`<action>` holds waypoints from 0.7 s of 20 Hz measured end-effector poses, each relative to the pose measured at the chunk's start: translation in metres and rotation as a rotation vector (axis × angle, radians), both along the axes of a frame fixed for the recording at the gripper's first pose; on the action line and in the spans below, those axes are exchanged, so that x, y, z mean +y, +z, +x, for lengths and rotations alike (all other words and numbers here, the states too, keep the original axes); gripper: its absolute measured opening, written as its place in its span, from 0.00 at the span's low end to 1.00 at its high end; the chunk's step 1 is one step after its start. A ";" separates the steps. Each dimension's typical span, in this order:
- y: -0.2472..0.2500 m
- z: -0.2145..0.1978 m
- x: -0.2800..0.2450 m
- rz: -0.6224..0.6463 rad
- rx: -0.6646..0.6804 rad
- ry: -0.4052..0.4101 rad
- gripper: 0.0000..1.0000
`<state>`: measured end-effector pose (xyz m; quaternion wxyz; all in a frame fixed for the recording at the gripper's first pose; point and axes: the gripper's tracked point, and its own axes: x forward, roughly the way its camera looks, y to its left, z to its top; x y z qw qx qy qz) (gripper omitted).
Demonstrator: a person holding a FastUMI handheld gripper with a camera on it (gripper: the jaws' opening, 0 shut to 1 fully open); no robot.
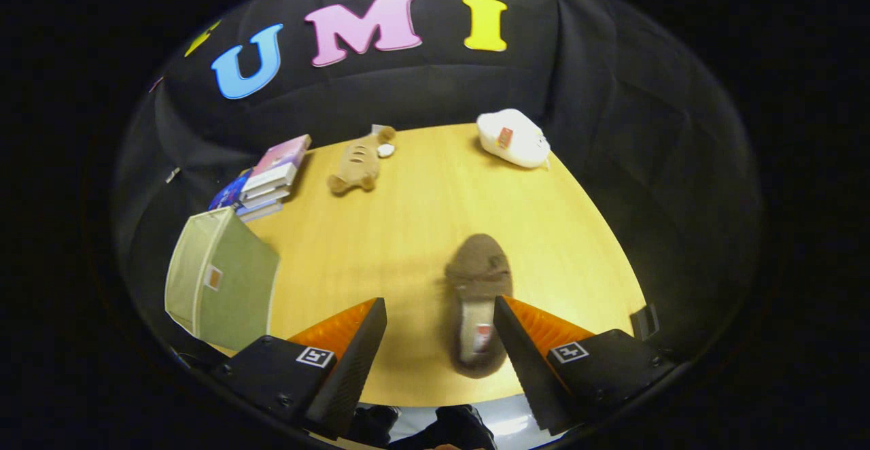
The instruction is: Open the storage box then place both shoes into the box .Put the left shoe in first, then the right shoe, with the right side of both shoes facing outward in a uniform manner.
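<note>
A brown fuzzy shoe (478,300) lies on the wooden table (408,232), toe pointing away, its pale insole showing. It lies below and between my fingers, close against the right finger (527,348). My gripper (438,314) is open above the table, holding nothing; the left finger (357,351) stands well apart from the shoe. The green fabric storage box (221,280) sits at the table's left edge, beyond the left finger, its pale side wall turned toward me. I cannot tell whether its lid is open.
A stack of books (268,178) lies behind the box. A tan plush toy (357,161) lies at the table's far side, and a white plush toy (513,139) sits at the far right corner. Bare wood stretches between the shoe and the box.
</note>
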<state>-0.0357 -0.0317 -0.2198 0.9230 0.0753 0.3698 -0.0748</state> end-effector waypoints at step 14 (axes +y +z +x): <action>-0.113 0.056 -0.054 0.202 0.087 -0.070 0.49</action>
